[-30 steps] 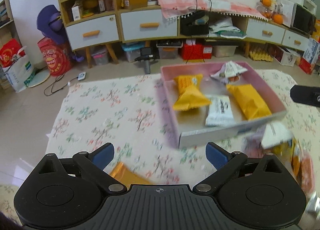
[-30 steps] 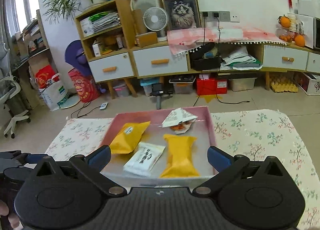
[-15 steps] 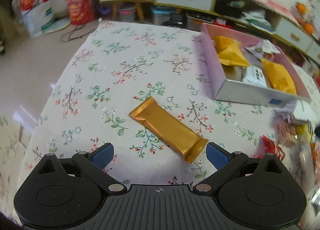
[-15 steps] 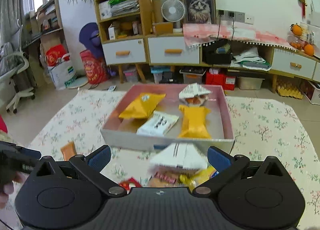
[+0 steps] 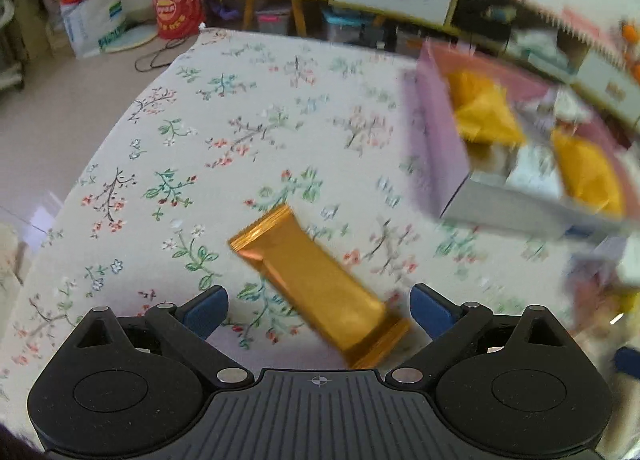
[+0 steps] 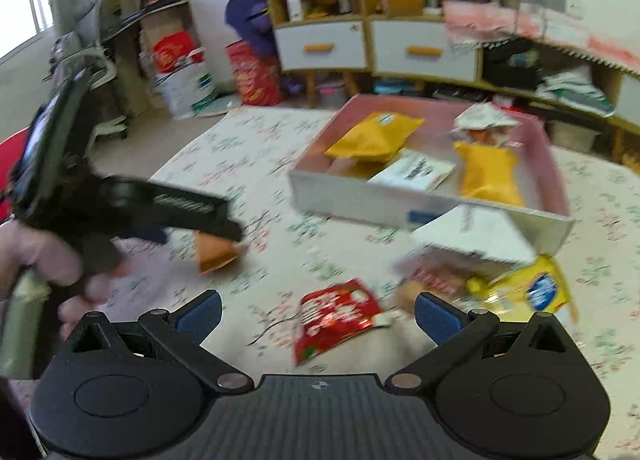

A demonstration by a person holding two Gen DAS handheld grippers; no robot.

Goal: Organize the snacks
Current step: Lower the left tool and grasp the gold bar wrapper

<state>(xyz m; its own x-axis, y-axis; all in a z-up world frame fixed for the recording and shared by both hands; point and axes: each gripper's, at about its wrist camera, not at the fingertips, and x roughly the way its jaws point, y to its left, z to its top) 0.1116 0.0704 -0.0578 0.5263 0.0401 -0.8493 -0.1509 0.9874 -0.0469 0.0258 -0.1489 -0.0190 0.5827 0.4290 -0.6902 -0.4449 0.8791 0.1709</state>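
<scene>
A gold-orange snack bar (image 5: 316, 284) lies flat on the floral cloth, its near end between the open jaws of my left gripper (image 5: 318, 310). The pink box (image 5: 434, 140) at the right holds yellow packets (image 5: 484, 112) and a white one. In the right wrist view my right gripper (image 6: 316, 314) is open and empty above a red packet (image 6: 334, 318). A white packet (image 6: 472, 234) and a yellow packet (image 6: 528, 292) lie in front of the box (image 6: 360, 196). The left gripper (image 6: 172, 212) shows there over the bar (image 6: 216, 252).
The floral cloth (image 5: 224, 128) covers a low table; its left edge drops to the tiled floor. Cabinets with drawers (image 6: 324, 46), bags (image 5: 92, 8) and shelves stand behind. A person's hand (image 6: 48, 256) holds the left gripper.
My left gripper moved down and closer to the gold bar, which now reaches between its jaws. My right gripper swung left and down over the loose packets in front of the box.
</scene>
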